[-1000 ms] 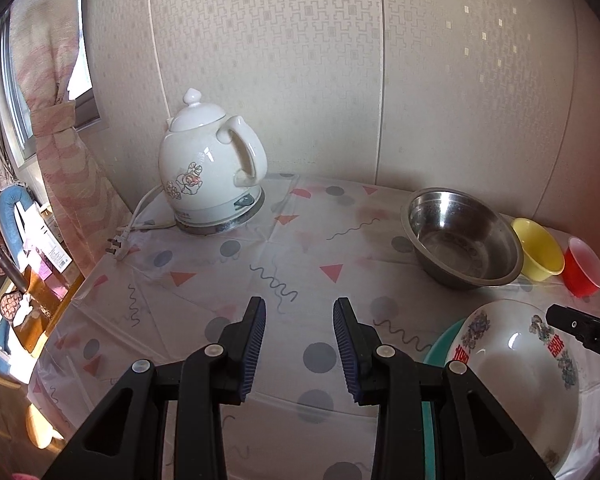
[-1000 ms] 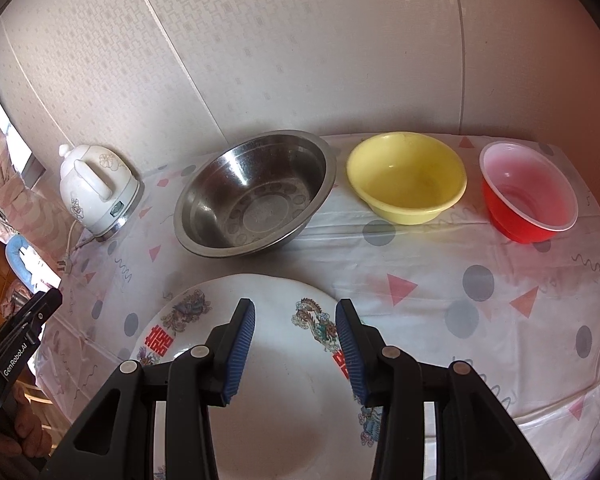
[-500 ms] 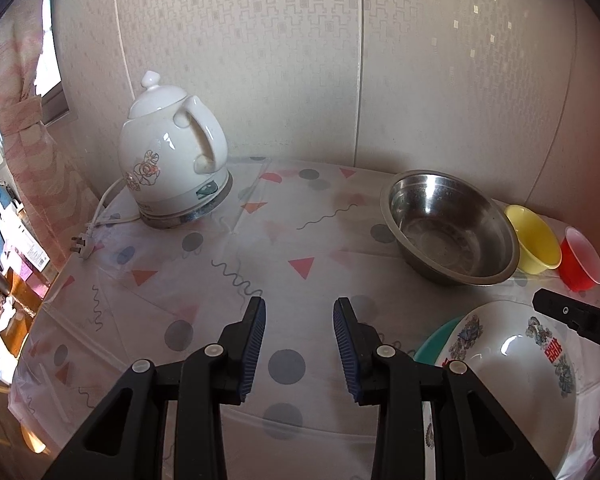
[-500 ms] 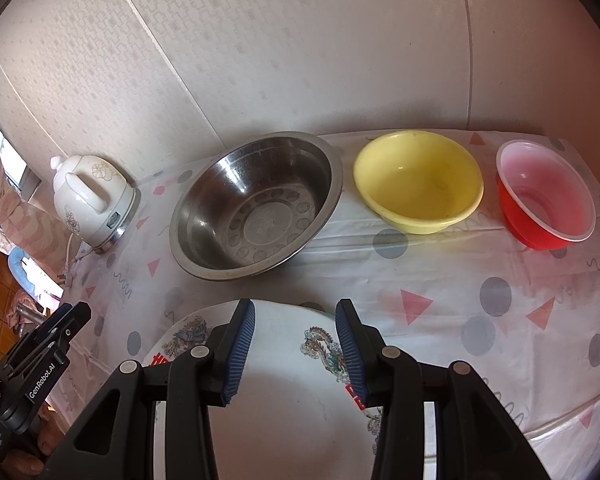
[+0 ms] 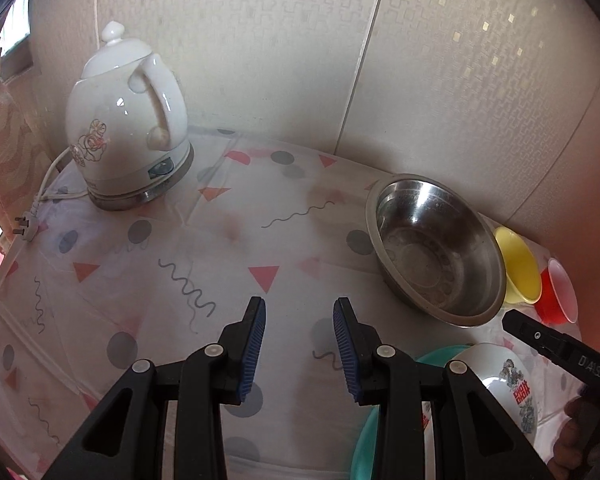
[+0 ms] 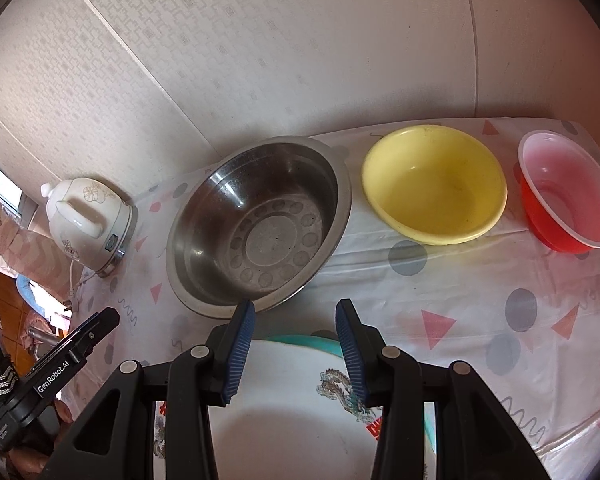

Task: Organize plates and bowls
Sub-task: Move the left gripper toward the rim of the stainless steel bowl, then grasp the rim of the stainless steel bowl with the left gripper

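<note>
Here, both grippers hang above the tabletop point(image 5: 228, 240), which wears a pale cloth printed with triangles, dots and squiggles. The left gripper point(image 5: 299, 342) has its fingers apart with nothing between them, only bare cloth beyond the blue pads. Far ahead and to the left of those fingers stands a white kettle point(image 5: 126, 128) on its base, its cord and plug point(image 5: 25, 229) trailing off toward the edge. Ahead and to the right of them sits the steel bowl point(image 5: 436, 250), and just past it the yellow bowl point(image 5: 518, 266) and the red bowl point(image 5: 558, 298) line up along the wall.

The right gripper point(image 6: 295, 346) also has its fingers spread wide, gripping nothing. Directly below and between them lies the white plate point(image 6: 300, 420) with a dragon print, resting on a teal plate point(image 6: 312, 338) whose rim peeks out at the far side. Just beyond the fingertips sits the steel bowl point(image 6: 260, 224), its near rim close to the left finger. To the right of it the yellow bowl point(image 6: 434, 190) and then the red bowl point(image 6: 566, 194) stand apart from each other in a row. The kettle point(image 6: 88, 226) is far off to the left.
</note>
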Motion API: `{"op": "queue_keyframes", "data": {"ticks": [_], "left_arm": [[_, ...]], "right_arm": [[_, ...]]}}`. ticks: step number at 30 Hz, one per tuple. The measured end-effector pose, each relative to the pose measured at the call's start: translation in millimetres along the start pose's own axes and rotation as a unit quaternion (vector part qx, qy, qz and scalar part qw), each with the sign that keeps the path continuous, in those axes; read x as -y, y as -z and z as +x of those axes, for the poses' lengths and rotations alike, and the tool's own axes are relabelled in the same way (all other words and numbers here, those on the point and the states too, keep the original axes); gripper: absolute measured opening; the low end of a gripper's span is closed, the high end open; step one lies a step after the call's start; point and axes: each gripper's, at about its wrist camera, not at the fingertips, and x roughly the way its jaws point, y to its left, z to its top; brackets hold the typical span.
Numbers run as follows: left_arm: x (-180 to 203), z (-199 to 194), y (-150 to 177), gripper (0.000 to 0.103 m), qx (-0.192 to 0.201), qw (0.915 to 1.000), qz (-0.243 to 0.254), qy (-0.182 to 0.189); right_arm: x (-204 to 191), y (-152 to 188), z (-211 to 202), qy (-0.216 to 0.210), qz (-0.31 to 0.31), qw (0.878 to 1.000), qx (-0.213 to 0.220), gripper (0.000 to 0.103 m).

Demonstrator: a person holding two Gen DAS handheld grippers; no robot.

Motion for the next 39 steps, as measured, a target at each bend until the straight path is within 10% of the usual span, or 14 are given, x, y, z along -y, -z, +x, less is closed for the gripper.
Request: {"op": "queue_keyframes", "data": {"ticks": [20, 23, 39], "left_arm": [[31, 73, -35, 0.037, -0.051, 0.9948, -0.015, 0.086], [35, 78, -33, 0.023, -0.052, 0.9931, -0.008, 0.105], [-33, 3, 2, 0.022, -0.002, 0.9981, -0.033, 0.052]], "right_arm": [[10, -33, 61, 0.027, 0.018, 0.998, -0.052, 0.037], [-1, -33, 67, 0.03, -0.008, 0.998, -0.056, 0.027], [-82, -3, 49, -0.023, -0.134, 0.988, -0.073, 0.028]]}}
